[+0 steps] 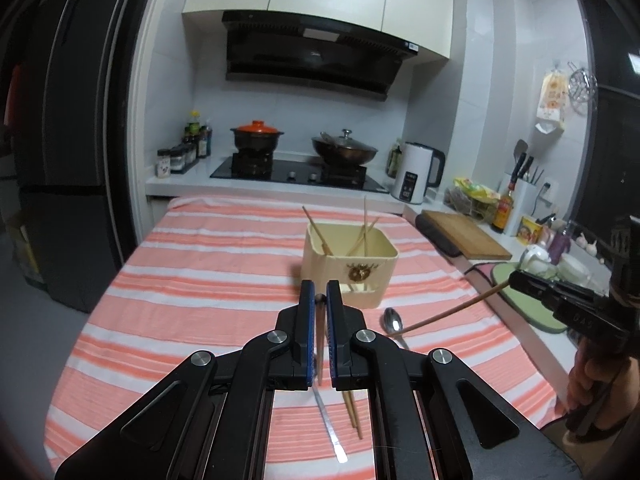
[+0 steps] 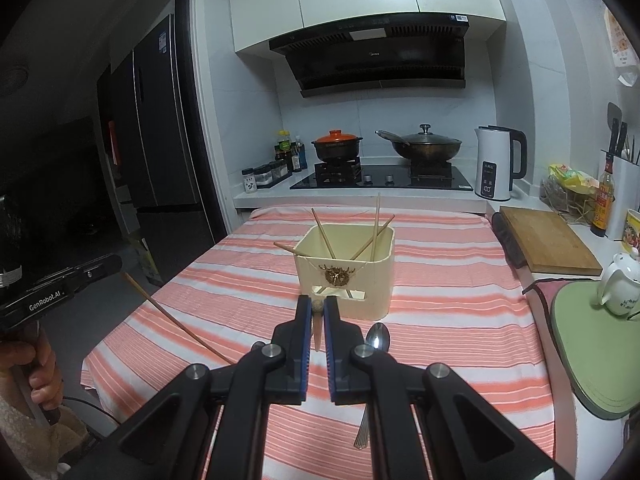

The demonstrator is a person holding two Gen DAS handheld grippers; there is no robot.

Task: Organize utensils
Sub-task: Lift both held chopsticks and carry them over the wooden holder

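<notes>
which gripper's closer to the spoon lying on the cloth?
Right, narrowly. The spoon lies just beside the right gripper, under its right finger. The left gripper, gripping a chopstick, sits further off on the spoon's other side.

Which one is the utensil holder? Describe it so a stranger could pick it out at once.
Start at the table under the pink-and-white striped cloth in front of the stove. Near the cloth's middle stands a cream, square-sided utensil holder, open at the top. It alone stands upright there, with a gold emblem on its front, a slot cut low in that face, and chopsticks leaning out.
</notes>
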